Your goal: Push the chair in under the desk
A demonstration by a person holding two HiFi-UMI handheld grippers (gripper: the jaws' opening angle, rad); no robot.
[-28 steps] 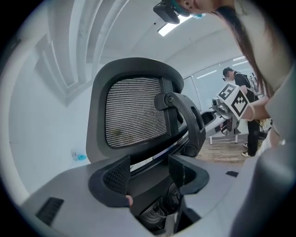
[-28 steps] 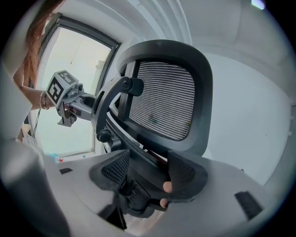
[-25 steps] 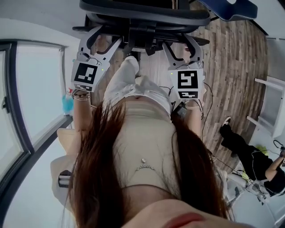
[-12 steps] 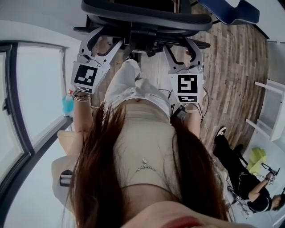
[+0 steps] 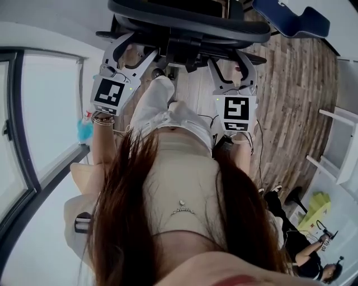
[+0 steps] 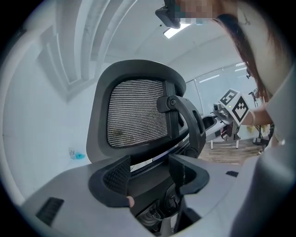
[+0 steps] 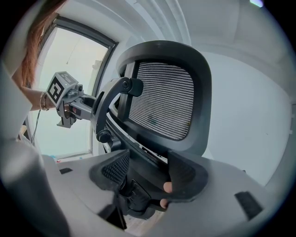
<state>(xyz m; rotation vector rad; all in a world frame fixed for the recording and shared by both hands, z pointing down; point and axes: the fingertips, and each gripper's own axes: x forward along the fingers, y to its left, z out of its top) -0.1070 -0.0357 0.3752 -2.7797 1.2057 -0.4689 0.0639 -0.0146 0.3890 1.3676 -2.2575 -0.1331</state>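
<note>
Both grippers stay planted on the back of the mesh office chair (image 5: 187,22), which sits at the top of the head view on the wood-plank floor (image 5: 291,95). Left gripper (image 5: 136,50): jaws spread, the chair's lower back frame between them. Right gripper (image 5: 230,60): the same (wide, not clamped). Since a second ago the bystander (image 5: 305,257) has slid toward the lower right corner, and more of the blue seat (image 5: 288,15) shows.
</note>
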